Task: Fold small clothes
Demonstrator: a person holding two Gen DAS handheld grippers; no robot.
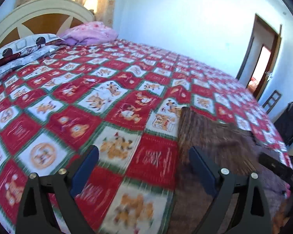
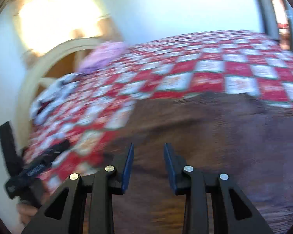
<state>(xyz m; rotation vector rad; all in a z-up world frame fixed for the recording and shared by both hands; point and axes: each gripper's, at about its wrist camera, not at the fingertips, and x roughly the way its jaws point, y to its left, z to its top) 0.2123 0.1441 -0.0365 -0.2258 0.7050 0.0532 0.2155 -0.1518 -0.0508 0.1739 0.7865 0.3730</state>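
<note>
Red-and-white patterned bedspread (image 1: 111,101) carries a brown garment (image 1: 214,142) lying flat. Left gripper (image 1: 144,167) is spread wide, empty; right gripper (image 2: 148,167) hovers over the garment, jaws parted, holding nothing.

Brown garment (image 2: 214,136): motion-smeared in the right wrist view, its near part cut off by the lower edge.
Bedspread (image 2: 185,74): pattern unreadable there.
Left gripper (image 2: 39,167): blurred, partly cropped.
</note>
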